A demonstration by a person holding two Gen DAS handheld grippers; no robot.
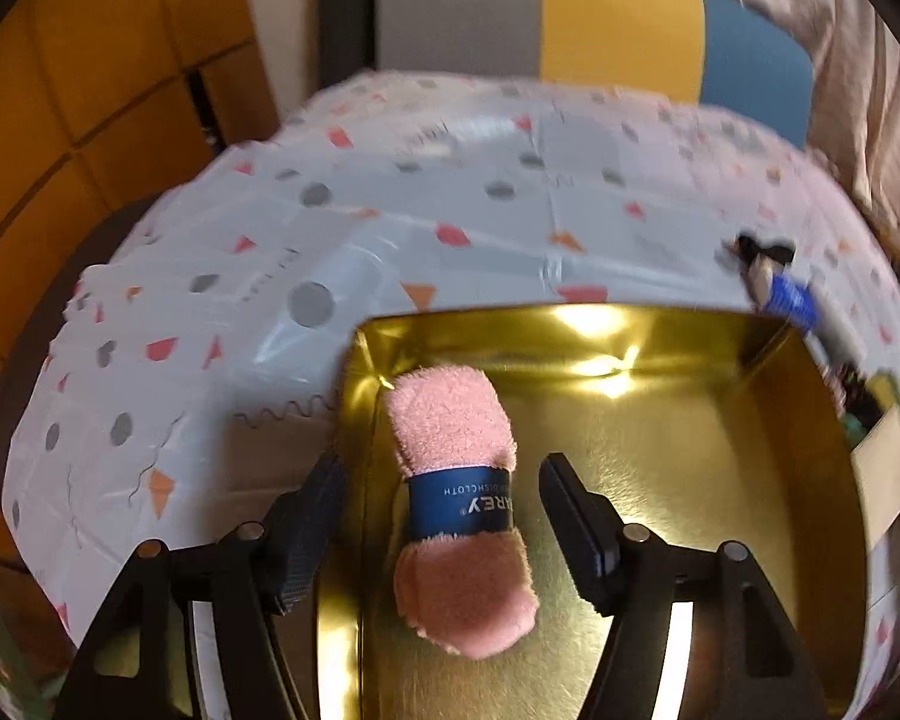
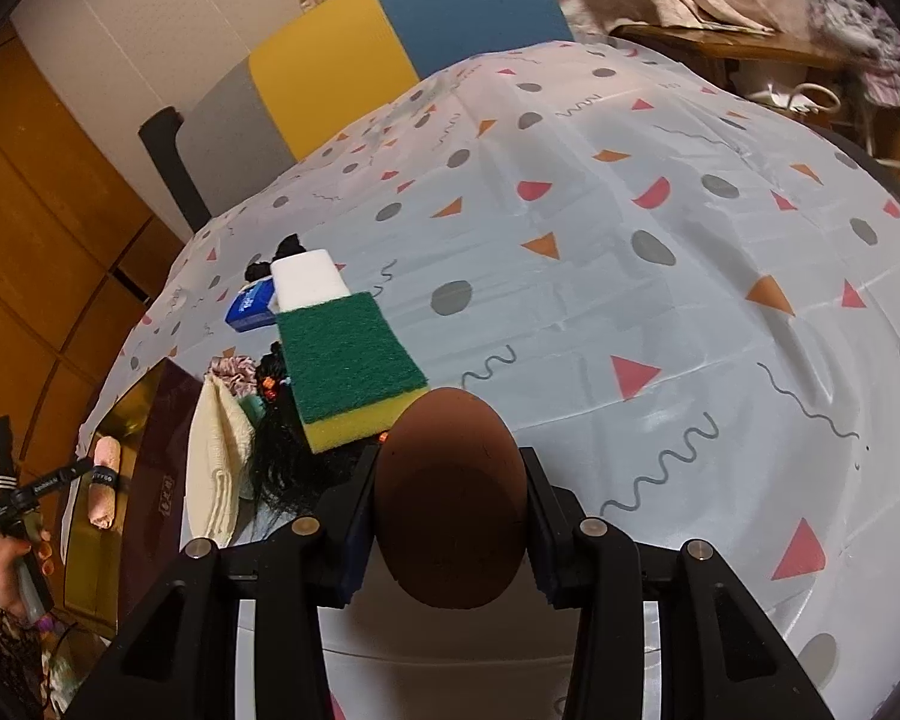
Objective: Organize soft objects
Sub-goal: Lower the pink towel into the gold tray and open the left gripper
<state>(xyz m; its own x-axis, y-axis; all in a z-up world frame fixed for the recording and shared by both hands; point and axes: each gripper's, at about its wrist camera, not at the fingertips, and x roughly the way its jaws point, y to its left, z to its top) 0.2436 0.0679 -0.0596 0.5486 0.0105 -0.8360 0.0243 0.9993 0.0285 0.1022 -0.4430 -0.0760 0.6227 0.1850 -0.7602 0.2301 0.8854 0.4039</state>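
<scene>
Pink cloth roll [image 1: 459,498] lying in gold tin [image 1: 660,480], L gripper [image 1: 444,531] released; you're clamping brown ball [image 2: 449,498] w/ R gripper [image 2: 449,531], sponges [image 2: 348,366] still waiting.

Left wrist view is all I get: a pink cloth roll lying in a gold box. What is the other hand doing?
Observer: The right gripper is shut on a brown egg-shaped ball, held over the tablecloth.
Operator: Is anything else soft waiting out there?
Observer: Yes, a green-and-yellow sponge lies just beyond the ball.
</scene>
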